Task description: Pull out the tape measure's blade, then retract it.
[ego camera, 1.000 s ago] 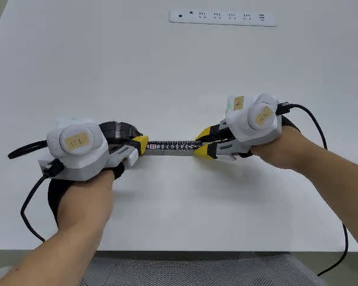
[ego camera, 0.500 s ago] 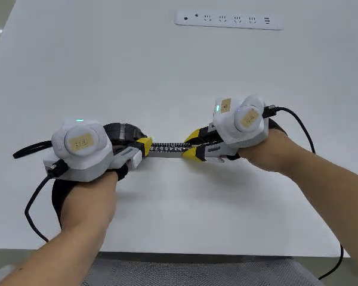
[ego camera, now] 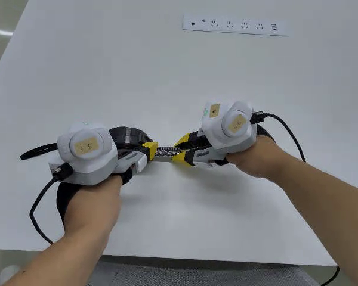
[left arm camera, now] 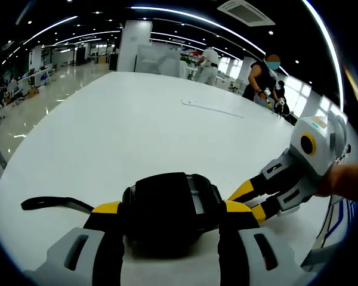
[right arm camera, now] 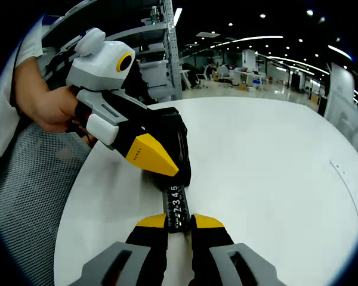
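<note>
A black tape measure case (ego camera: 127, 137) rests on the white table, and my left gripper (ego camera: 148, 149) is shut on it; its yellow-tipped jaws flank the case (left arm camera: 170, 210) in the left gripper view. A short length of numbered blade (ego camera: 164, 152) sticks out toward the right. My right gripper (ego camera: 180, 149) is shut on the blade's end. In the right gripper view the blade (right arm camera: 176, 207) runs from the case (right arm camera: 167, 146) to between the closed yellow fingertips. A black wrist strap (ego camera: 37, 151) trails left from the case.
A white power strip (ego camera: 235, 26) lies at the far edge of the table (ego camera: 137, 65). Black cables trail from both grippers over the table's near edge. People stand in the distance beyond the table's far side (left arm camera: 262, 80).
My right gripper has moved left toward the case, and the exposed blade has grown much shorter. The left gripper keeps its hold on the case.
</note>
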Demonstrator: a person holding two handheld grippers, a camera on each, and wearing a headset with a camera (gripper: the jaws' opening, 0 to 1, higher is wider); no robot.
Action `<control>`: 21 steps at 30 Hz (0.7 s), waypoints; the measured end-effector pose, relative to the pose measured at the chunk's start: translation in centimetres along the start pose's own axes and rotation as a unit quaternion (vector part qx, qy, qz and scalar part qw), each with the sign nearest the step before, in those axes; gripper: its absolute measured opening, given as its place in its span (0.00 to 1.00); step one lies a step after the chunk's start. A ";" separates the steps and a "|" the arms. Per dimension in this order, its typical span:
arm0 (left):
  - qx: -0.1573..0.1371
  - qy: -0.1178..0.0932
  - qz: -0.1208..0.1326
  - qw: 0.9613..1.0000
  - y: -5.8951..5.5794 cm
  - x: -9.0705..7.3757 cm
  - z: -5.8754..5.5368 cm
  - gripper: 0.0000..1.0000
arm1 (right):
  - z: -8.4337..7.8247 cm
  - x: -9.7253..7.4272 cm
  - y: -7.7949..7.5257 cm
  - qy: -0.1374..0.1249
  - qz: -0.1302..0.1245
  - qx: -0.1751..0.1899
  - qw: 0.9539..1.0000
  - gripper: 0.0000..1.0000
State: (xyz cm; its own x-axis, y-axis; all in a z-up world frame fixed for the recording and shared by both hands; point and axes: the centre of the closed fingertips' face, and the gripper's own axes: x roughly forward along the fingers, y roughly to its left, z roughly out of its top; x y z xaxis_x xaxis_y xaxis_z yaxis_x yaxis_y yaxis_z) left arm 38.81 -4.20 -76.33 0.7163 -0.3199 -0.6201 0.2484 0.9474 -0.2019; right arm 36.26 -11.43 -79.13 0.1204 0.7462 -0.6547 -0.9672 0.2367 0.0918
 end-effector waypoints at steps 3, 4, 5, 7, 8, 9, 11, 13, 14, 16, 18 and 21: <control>0.000 0.000 0.000 1.000 0.0 0.0 0.0 0.59 | 0.4 0.4 0.1 -0.002 0.003 -0.001 1.000 0.12; 0.000 0.000 -0.001 1.000 0.0 0.0 0.0 0.59 | 0.5 0.5 0.1 -0.002 0.002 -0.001 1.000 0.12; -0.001 0.000 -0.001 1.000 0.0 0.0 0.0 0.59 | 0.5 0.6 0.1 -0.003 0.003 -0.001 1.000 0.12; -0.001 -0.001 -0.002 1.000 0.0 0.0 0.0 0.59 | 0.7 0.9 0.1 -0.005 0.004 -0.002 1.000 0.12; 0.000 -0.001 -0.003 1.000 0.0 0.0 0.0 0.59 | 0.9 1.0 0.2 -0.006 0.004 -0.001 1.000 0.12; 0.000 -0.001 -0.003 1.000 0.0 0.0 0.0 0.59 | 0.9 1.1 0.2 -0.006 0.004 -0.001 1.000 0.12; -0.001 -0.002 -0.003 1.000 0.0 0.0 0.0 0.59 | 1.1 1.3 0.2 -0.007 0.005 -0.002 1.000 0.12; -0.002 -0.002 -0.003 1.000 0.0 0.0 0.0 0.59 | 1.3 1.5 0.2 -0.008 0.006 -0.002 1.000 0.12; -0.002 -0.002 -0.003 1.000 0.0 0.0 0.0 0.59 | 1.4 1.6 0.2 -0.007 0.006 -0.003 1.000 0.12; -0.002 -0.002 -0.003 1.000 0.0 0.0 0.1 0.59 | 1.5 1.7 0.2 -0.009 0.006 -0.004 1.000 0.12; -0.002 -0.003 -0.003 1.000 0.0 0.0 0.1 0.59 | 1.6 1.9 0.2 -0.011 0.006 -0.005 1.000 0.12; -0.002 -0.003 -0.003 1.000 0.0 0.0 0.1 0.60 | 1.8 2.1 0.3 -0.015 0.007 -0.003 1.000 0.12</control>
State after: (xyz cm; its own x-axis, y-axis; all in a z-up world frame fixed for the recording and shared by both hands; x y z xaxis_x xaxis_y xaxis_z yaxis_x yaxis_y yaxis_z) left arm 38.84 -4.22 -76.28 0.7184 -0.3263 -0.6144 0.2503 0.9453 -0.2094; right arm 36.64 -8.68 -79.11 0.1141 0.7676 -0.6307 -0.9699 0.2234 0.0965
